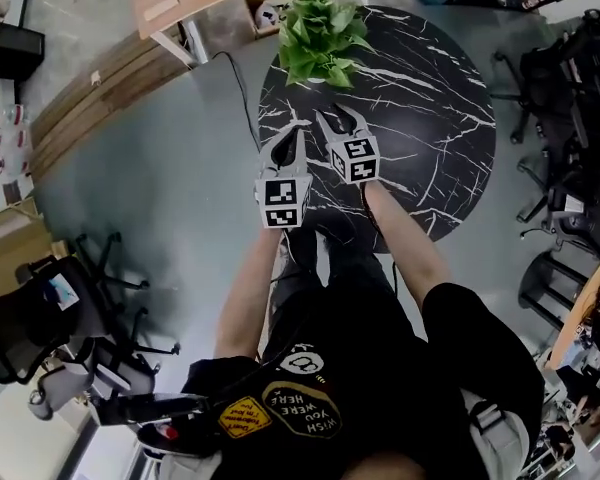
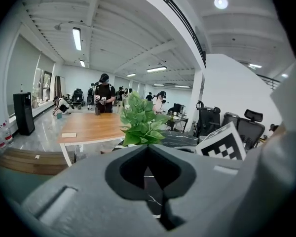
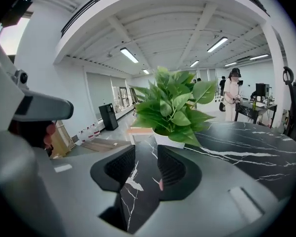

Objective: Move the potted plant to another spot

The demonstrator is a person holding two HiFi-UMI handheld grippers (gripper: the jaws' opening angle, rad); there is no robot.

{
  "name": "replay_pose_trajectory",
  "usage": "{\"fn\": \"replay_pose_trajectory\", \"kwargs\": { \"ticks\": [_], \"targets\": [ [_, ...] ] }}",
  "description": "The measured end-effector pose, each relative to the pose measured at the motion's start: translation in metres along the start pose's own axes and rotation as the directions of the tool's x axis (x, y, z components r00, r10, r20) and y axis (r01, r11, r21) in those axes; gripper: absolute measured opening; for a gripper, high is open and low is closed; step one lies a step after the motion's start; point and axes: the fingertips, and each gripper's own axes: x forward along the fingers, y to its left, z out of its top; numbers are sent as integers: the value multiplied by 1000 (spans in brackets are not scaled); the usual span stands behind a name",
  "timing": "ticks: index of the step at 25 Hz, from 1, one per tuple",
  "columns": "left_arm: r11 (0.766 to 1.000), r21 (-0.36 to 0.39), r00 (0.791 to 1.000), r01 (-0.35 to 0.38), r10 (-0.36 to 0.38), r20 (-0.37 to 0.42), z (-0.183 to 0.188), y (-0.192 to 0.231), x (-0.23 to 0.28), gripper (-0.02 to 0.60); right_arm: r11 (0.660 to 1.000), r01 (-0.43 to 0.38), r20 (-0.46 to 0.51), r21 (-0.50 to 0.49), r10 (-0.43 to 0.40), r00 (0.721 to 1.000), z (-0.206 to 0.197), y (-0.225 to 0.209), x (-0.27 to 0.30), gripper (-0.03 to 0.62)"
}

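1. Nothing has been moved yet, as I judge it. The potted plant [image 1: 320, 38] stands at the far edge of the round black marble surface [image 1: 430, 98], and neither claw touches it.
2. Both claws hang over the near half of the surface, side by side and pointing toward the plant, with bare marble between them and it.
3. The left claw [image 2: 148, 147] has its tips closed together with nothing between them.
4. The right claw [image 3: 146, 149] stands narrowly apart. Only the marble shows through the gap, so it is empty too.
5. What is left is the whole job: reaching the pot [image 3: 168, 141], gripping it, lifting it and setting it down somewhere else.
6. From above, the leaves [image 3: 172, 107] cover the pot completely. The right gripper view shows only a sliver of its white wall under the foliage. In the left gripper view the claw's own body hides it.
7. Nothing marks where the plant should go, so I cannot tell the destination.
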Motion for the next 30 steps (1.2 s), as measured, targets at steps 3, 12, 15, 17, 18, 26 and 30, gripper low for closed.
{"fn": "replay_pose_trajectory", "kwargs": {
  "ticks": [3, 12, 15, 17, 18, 26, 30],
  "targets": [
    [1000, -5, 1000, 12, -12, -6, -11, 9, 10, 5, 1000, 8, -2, -4, -8, 1000, -8, -4, 24, 211],
    [991, -116, 998, -64, 62, -21, -31, 24, 7, 5, 995, 89, -70, -49, -93, 993, -23, -55, 112, 489],
    [987, -141, 997, -73, 70, -25, -37, 22, 0, 5, 994, 69, -30, -90, -72, 997, -17, -58, 126, 509],
    [985, -152, 997, -77, 74, -26, -38, 23, -1, 5, 992, 84, -14, -99, -86, 996, -12, -63, 132, 511],
    [985, -155, 997, -79, 76, -27, -39, 24, -1, 5, 990, 97, -9, -101, -99, 995, -10, -66, 134, 511],
    [984, -161, 997, -80, 76, -32, -42, 22, 2, 5, 980, 159, 15, -121, -158, 987, -5, -83, 146, 488],
    [984, -162, 997, -74, 69, -35, -43, 17, 3, 5, 980, 159, 30, -116, -157, 987, -5, -81, 144, 486]
  ]
}}
